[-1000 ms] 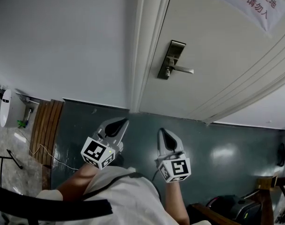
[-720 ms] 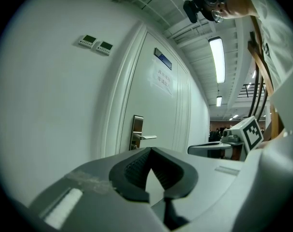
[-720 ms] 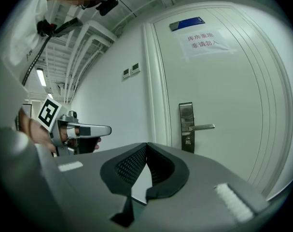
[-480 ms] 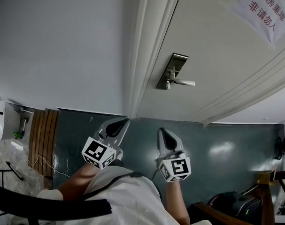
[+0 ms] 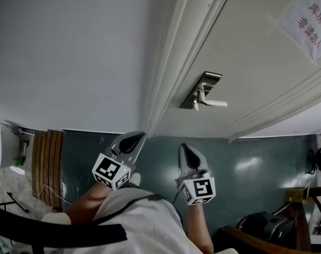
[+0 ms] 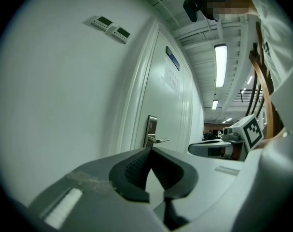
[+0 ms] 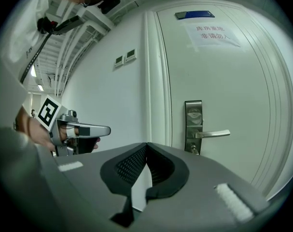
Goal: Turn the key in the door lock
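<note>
White door (image 5: 266, 73), metal lock plate (image 5: 202, 89) with lever handle (image 5: 217, 103), left gripper (image 5: 133, 137) pressed together and empty, right gripper (image 5: 184, 147) likewise, side by side, both well apart from the lock plate.

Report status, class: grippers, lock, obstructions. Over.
Left gripper and right gripper shut, empty, short of the door. Lock untouched, handle level. Nothing in the way.
</note>
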### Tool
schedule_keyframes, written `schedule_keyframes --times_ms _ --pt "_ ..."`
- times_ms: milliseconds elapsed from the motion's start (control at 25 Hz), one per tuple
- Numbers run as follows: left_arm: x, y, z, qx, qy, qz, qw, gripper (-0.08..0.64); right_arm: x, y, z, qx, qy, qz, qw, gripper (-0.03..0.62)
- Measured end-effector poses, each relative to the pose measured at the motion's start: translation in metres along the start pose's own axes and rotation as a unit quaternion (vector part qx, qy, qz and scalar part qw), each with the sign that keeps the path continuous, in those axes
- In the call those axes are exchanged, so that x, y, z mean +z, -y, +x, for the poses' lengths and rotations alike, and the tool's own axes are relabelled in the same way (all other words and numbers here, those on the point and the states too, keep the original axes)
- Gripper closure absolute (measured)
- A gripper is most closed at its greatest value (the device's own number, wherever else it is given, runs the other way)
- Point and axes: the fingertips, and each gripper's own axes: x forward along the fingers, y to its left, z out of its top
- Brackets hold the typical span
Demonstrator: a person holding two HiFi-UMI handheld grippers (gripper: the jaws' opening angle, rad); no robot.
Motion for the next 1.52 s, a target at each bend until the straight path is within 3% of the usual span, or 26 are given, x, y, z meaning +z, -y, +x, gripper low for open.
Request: schedule_keyframes --times_ms 360,800,1320,1520 --pt "0.004 -0.025 0.004 -0.017 0.001 -0.002 0.9999 0.555 -0.003 -0.007 0.022 -0.017 -0.006 0.006 1.000 0.583" --pt "-0.001 -0.028 0.005 -0.007 -0.004 -0.003 1.0000 0.555 -0.005 0.001 0.028 -0.015 -0.004 0.012 1.000 0.583" --pt "0.002 -0.014 0.037 0.017 -0.006 -0.002 0.9998 0.555 -0.026 0.073 0.056 -0.015 0.025 0.129 0.991 0.583" --pt "0.003 -0.007 0.057 0.022 -0.005 -0.004 0.9997 0.555 -0.025 0.092 0.070 -0.009 0.024 0.130 0.991 0.583"
